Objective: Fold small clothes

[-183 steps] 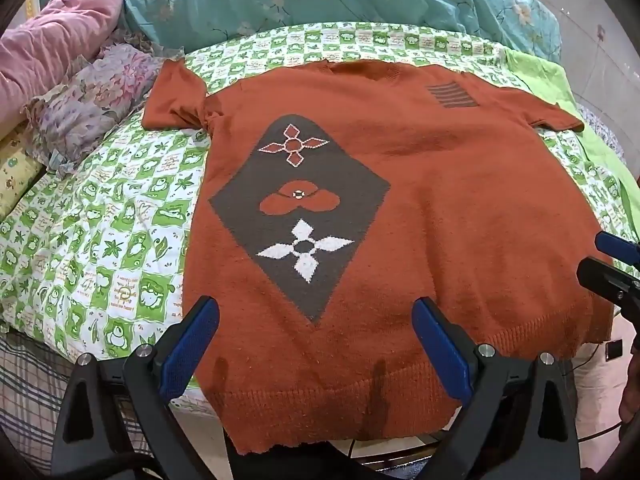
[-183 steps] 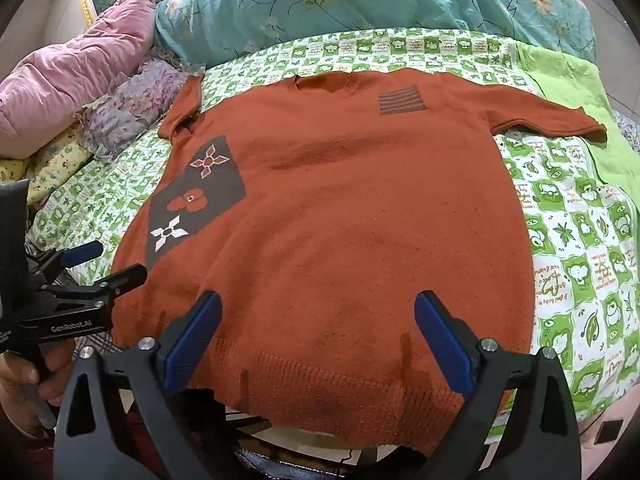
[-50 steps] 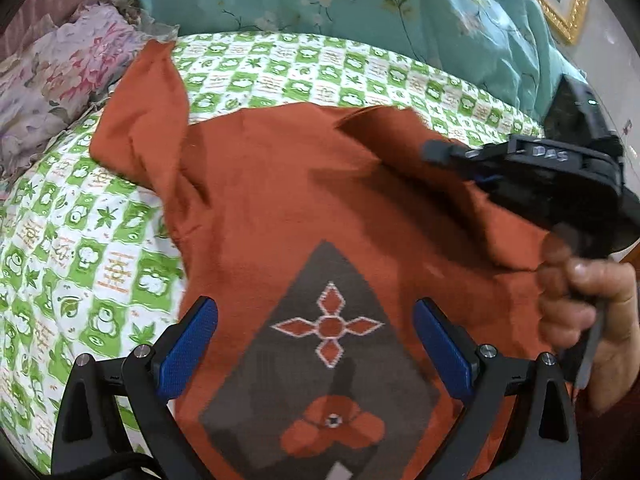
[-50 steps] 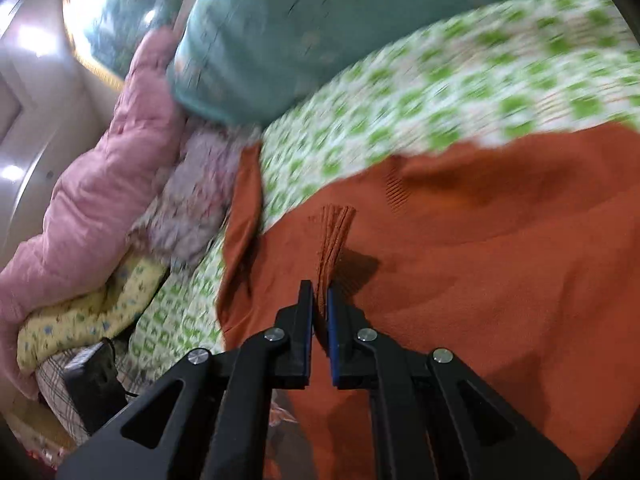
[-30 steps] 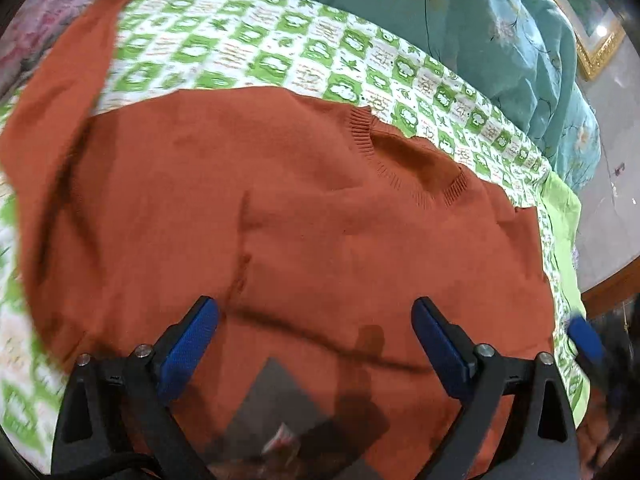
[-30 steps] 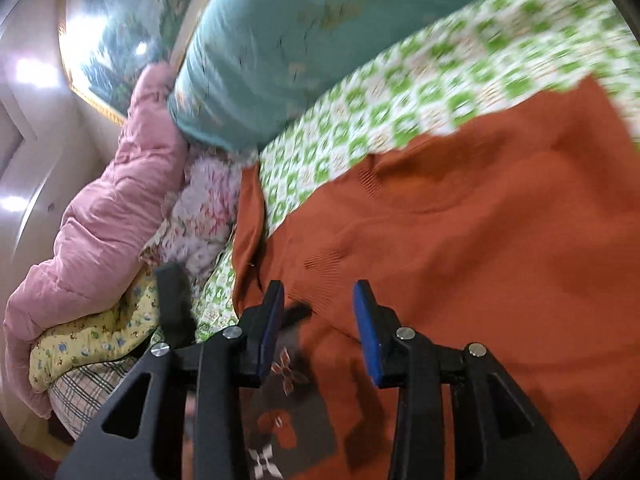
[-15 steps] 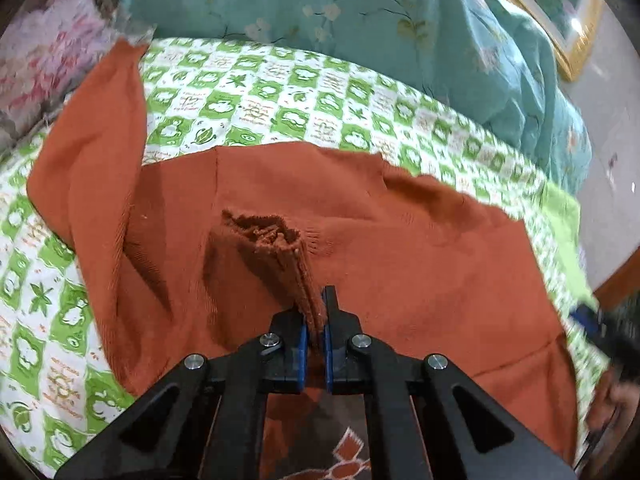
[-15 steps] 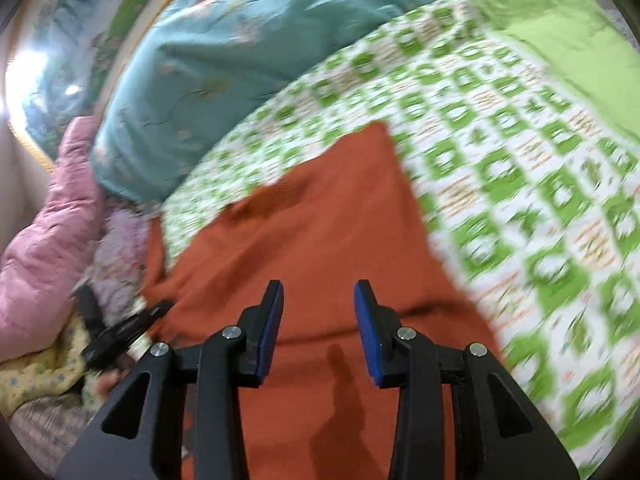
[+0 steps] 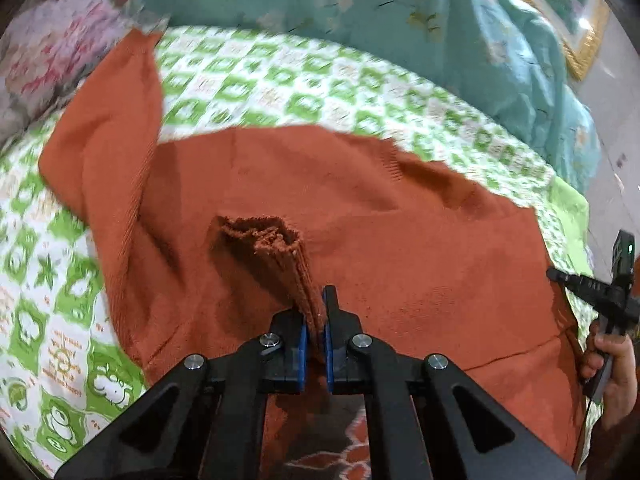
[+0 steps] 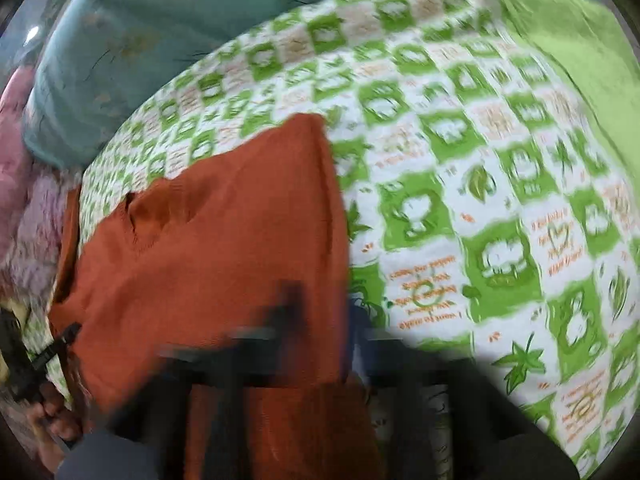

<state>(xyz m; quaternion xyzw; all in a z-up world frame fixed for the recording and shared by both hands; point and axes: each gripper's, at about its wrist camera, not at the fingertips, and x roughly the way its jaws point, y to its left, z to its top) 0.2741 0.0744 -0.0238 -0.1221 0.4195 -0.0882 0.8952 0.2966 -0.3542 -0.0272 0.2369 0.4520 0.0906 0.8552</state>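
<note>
A rust-orange knit sweater [image 9: 400,264] lies on the bed, its right side folded over the body. My left gripper [image 9: 315,320] is shut on the ribbed end of a sleeve [image 9: 272,248] and holds it up over the sweater. The other sleeve [image 9: 112,120] lies out to the upper left. In the right wrist view the sweater [image 10: 224,248] shows its folded right edge. My right gripper [image 10: 320,312] is blurred by motion at that edge; its fingers look a little apart with the edge between them. It also shows in the left wrist view [image 9: 592,292] at the far right.
The bed has a green and white checked sheet [image 10: 480,200]. A teal quilt [image 9: 360,12] lies at the head, a pink floral blanket [image 9: 44,52] at the left, a lime green cloth [image 10: 580,40] at the right edge.
My left gripper holds the sleeve cuff as half a second ago and has drawn it slightly toward the body. My right gripper has dropped to the sweater's folded right edge and is moving fast.
</note>
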